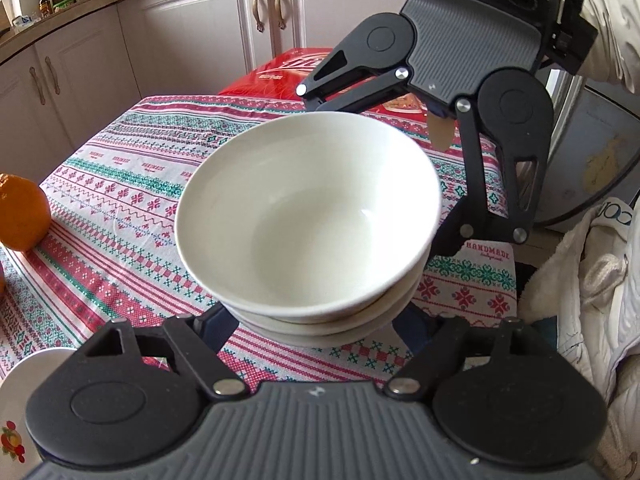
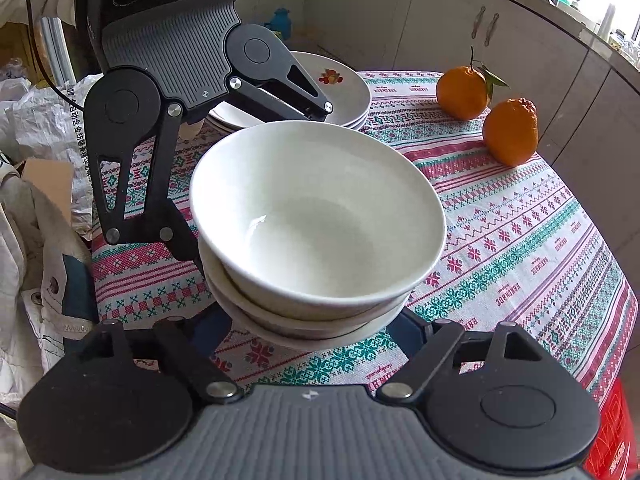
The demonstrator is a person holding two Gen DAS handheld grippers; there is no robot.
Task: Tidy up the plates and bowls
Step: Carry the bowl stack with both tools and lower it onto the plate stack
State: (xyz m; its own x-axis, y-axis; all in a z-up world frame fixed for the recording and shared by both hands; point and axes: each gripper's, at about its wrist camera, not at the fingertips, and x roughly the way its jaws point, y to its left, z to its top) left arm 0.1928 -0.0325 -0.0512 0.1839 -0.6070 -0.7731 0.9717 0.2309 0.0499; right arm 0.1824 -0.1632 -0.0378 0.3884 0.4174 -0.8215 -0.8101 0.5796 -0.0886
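Note:
A stack of white bowls (image 1: 304, 216) (image 2: 316, 208) stands in the middle of the patterned tablecloth (image 1: 120, 208). My left gripper (image 1: 312, 322) comes at it from one side, and its two fingers run in under the bowls' rims on either flank. My right gripper (image 1: 380, 176) (image 2: 316, 320) faces it from the opposite side and straddles the stack the same way. In the right wrist view the left gripper (image 2: 256, 184) has one finger (image 2: 180, 240) lying against the lower bowls. All fingertips are hidden beneath the rims. A stack of plates (image 2: 352, 96) with a fruit picture lies behind the bowls.
Two oranges (image 2: 462, 92) (image 2: 512, 132) sit near the table's edge, one orange (image 1: 20, 212) showing in the left wrist view. A red box (image 1: 272, 76) lies at the far end. White fabric (image 1: 592, 280) and bags crowd one side. Kitchen cabinets (image 1: 200, 28) stand beyond.

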